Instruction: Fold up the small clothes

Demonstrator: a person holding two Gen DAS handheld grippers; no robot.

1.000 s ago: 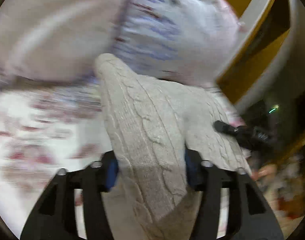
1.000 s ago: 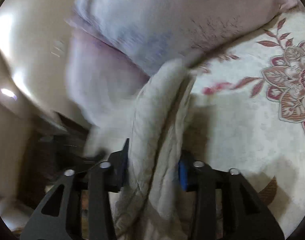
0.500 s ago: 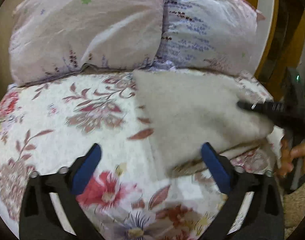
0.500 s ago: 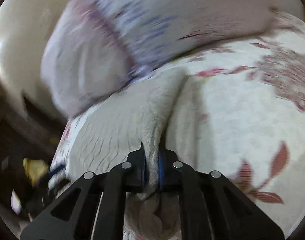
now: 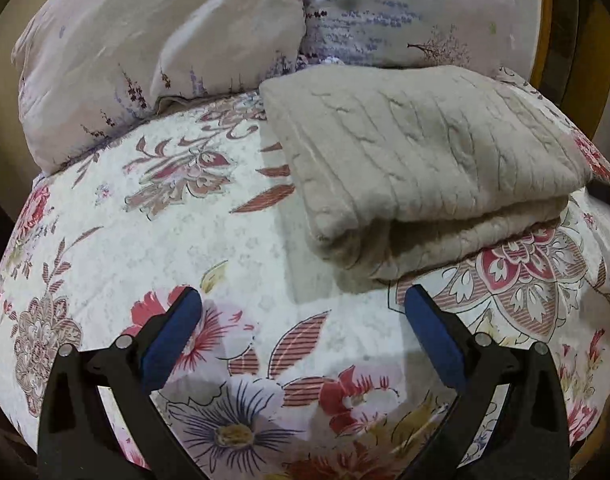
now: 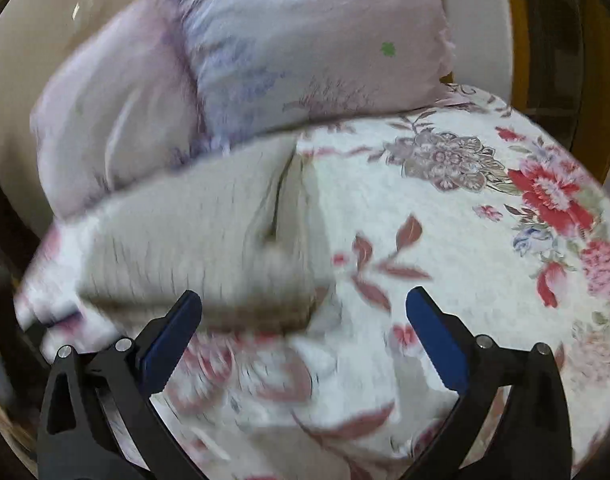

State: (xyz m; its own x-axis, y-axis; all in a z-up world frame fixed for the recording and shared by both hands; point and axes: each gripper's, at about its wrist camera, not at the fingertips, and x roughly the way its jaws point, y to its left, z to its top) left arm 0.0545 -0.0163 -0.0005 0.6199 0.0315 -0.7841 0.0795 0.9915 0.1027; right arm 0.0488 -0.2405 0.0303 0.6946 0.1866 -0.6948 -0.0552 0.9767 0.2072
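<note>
A beige cable-knit garment [image 5: 425,160] lies folded in a thick rectangle on the floral bedspread [image 5: 165,248], toward the far right, near the pillows. My left gripper [image 5: 303,312] is open and empty, hovering over the bedspread just in front of the garment's near edge. In the right wrist view the same folded garment [image 6: 209,236] lies left of centre, blurred by motion. My right gripper [image 6: 303,312] is open and empty, just in front of the garment's near right corner.
Two pale lilac pillows [image 5: 165,40] [image 5: 405,12] lean against the headboard behind the garment. A yellow wooden bed frame [image 5: 577,40] rises at the right. A dark tip of the other gripper [image 5: 607,194] shows at the garment's right edge.
Both grippers held the garment a second ago. The left let go first, then the right; both jaws are now wide open and have drawn back. The garment now rests folded on the bed.
</note>
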